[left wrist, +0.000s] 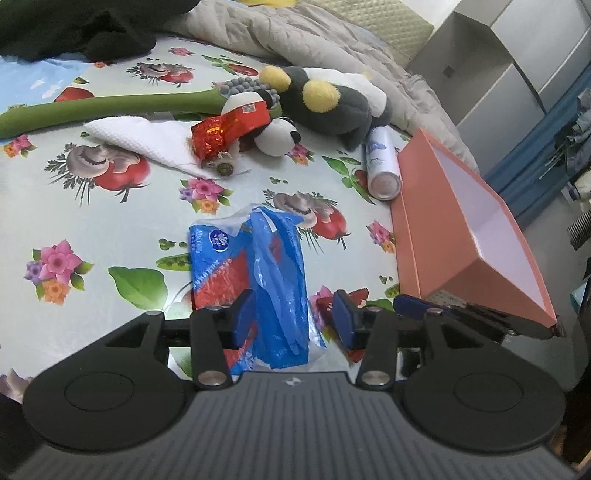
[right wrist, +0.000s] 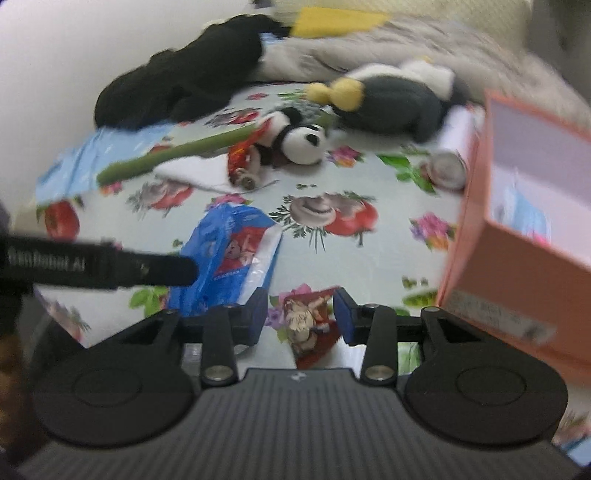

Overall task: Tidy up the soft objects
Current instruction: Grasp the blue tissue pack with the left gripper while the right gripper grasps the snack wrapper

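Note:
A blue tissue pack (left wrist: 258,273) in a loose plastic wrapper lies on the flowered tablecloth. My left gripper (left wrist: 293,319) stands open astride its near end, and the right pad is clear of it. A small red packet with a cartoon print (right wrist: 306,321) lies between the pads of my right gripper (right wrist: 300,315), which is open with gaps on both sides. A panda plush (left wrist: 277,138) and a grey plush with yellow ears (left wrist: 332,107) lie farther back. The open pink box (left wrist: 461,206) stands at the right, with something pale blue inside (right wrist: 524,214).
Near the panda lie a red foil snack bag (left wrist: 229,129), a white paper towel (left wrist: 147,138) and a long green plush stem (left wrist: 92,107). A spray can (left wrist: 382,162) lies against the box. A black garment (left wrist: 74,26) and a grey quilt (left wrist: 295,33) are heaped at the back.

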A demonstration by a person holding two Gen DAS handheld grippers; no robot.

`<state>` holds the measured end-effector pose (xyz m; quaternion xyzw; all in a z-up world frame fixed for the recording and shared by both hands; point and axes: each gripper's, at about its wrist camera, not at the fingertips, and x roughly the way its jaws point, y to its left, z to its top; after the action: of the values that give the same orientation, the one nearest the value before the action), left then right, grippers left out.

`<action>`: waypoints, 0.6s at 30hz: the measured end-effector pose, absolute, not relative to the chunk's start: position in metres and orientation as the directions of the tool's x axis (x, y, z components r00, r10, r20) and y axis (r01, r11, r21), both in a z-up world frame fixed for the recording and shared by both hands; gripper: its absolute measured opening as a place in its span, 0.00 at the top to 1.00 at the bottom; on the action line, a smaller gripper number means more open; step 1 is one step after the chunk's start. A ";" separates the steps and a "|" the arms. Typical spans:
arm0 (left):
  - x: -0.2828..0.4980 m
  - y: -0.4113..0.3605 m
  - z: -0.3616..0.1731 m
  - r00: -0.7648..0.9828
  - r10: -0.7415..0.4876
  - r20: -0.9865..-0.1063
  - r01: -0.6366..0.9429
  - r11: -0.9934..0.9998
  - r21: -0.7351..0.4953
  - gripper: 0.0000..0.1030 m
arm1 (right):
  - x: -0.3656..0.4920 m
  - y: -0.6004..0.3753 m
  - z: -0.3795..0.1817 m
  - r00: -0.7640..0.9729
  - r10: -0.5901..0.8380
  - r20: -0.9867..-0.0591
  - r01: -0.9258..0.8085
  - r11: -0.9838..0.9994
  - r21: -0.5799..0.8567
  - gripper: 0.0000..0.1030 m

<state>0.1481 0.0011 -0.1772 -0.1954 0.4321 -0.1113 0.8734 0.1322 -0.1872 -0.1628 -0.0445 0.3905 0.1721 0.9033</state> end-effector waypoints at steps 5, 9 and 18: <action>0.151 0.003 -0.181 0.591 -0.356 -0.724 0.000 0.898 -0.441 0.49 | 0.138 -0.178 -0.176 0.617 0.246 -0.747 -0.385 0.923 -0.013 0.59; 0.151 0.001 -0.183 0.588 -0.351 -0.729 -0.001 0.901 -0.435 0.47 | 0.139 -0.177 -0.187 0.598 0.211 -0.773 -0.395 0.917 -0.055 0.59; 0.156 -0.005 -0.185 0.581 -0.344 -0.737 0.007 0.908 -0.418 0.45 | 0.140 -0.183 -0.199 0.572 0.211 -0.793 -0.368 0.930 -0.018 0.69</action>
<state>0.1559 -0.0054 -0.1854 -0.1887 0.4462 -0.1010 0.8689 0.1401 -0.1833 -0.1994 -0.0905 0.4325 0.1640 0.8819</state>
